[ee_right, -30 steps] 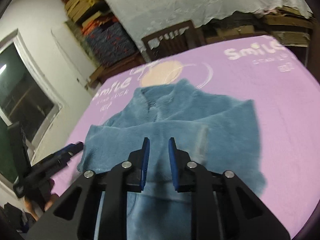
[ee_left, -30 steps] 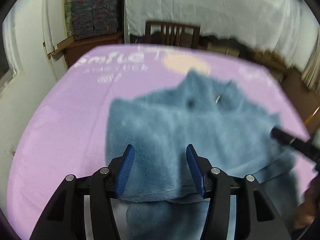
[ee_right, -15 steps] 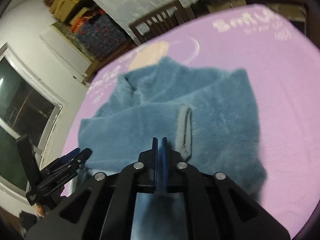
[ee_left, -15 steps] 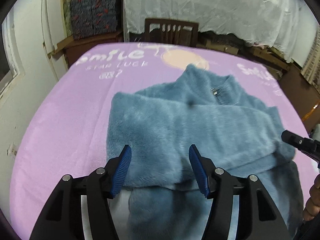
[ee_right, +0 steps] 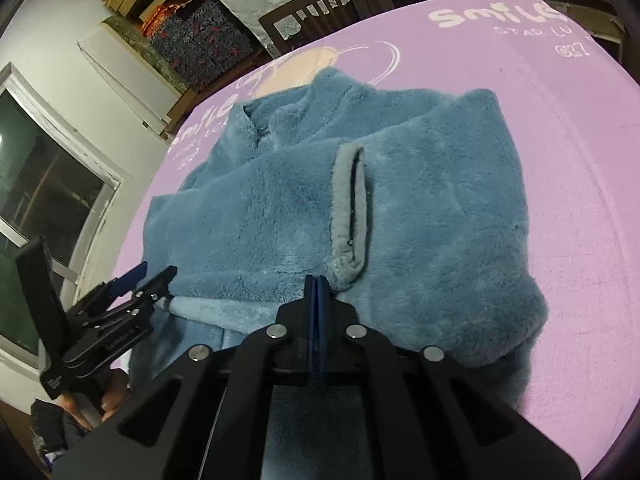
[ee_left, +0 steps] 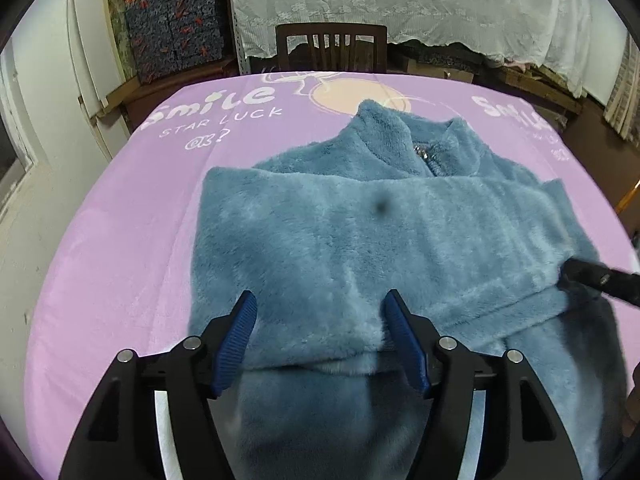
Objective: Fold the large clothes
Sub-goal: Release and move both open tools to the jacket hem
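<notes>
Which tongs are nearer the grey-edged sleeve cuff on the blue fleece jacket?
Right. The right tongs, shut, sit just beside the grey cuff atop the folded jacket. The left tongs, open, hang over the jacket's opposite side, near the folded sleeve's bend.

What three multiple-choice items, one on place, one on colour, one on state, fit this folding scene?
1. The chair stands
A. beyond the cloth's far edge
B. on the jacket
C. beside the window

2. The cloth under the jacket is
A. green
B. purple
C. white

3. The left gripper is
A. shut
B. open
C. out of view

Key: A, its back shows past the far edge; B, purple shows all round the jacket; B, its blue pads stand wide apart, while the right gripper has its pads together.
</notes>
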Demonstrator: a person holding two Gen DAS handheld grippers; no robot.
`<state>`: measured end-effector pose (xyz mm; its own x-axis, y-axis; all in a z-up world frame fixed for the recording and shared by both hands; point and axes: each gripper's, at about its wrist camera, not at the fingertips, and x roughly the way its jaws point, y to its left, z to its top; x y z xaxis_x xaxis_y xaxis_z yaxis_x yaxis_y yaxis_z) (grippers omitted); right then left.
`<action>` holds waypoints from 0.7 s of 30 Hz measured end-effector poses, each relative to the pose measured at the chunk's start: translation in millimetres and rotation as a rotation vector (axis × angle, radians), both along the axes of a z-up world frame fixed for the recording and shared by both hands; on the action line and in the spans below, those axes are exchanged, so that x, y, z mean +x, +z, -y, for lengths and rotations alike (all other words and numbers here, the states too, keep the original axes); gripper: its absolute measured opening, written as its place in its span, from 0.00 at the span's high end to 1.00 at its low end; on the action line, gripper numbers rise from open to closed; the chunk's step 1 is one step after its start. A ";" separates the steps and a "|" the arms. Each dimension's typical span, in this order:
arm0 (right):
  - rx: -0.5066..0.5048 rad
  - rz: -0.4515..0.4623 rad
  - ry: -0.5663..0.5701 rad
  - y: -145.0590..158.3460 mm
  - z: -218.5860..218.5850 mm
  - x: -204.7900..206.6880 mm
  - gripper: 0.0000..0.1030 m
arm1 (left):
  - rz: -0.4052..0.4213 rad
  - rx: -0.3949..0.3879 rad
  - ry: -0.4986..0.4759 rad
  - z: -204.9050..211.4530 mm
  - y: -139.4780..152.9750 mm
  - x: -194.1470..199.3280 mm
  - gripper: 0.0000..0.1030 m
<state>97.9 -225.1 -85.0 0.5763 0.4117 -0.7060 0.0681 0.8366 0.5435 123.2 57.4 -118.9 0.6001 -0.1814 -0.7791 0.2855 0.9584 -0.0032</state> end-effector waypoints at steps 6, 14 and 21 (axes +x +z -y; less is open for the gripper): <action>-0.071 0.155 -0.017 51.9 7.7 -67.6 0.62 | -0.010 -0.098 0.012 -42.3 20.1 -47.2 0.35; -0.038 0.096 -0.072 27.7 48.8 -145.5 0.61 | -0.145 -0.182 0.017 -87.9 -10.9 -90.7 0.35; 0.026 0.036 -0.074 -5.1 54.1 -165.5 0.61 | -0.191 -0.222 -0.046 -73.8 -18.2 -87.4 0.36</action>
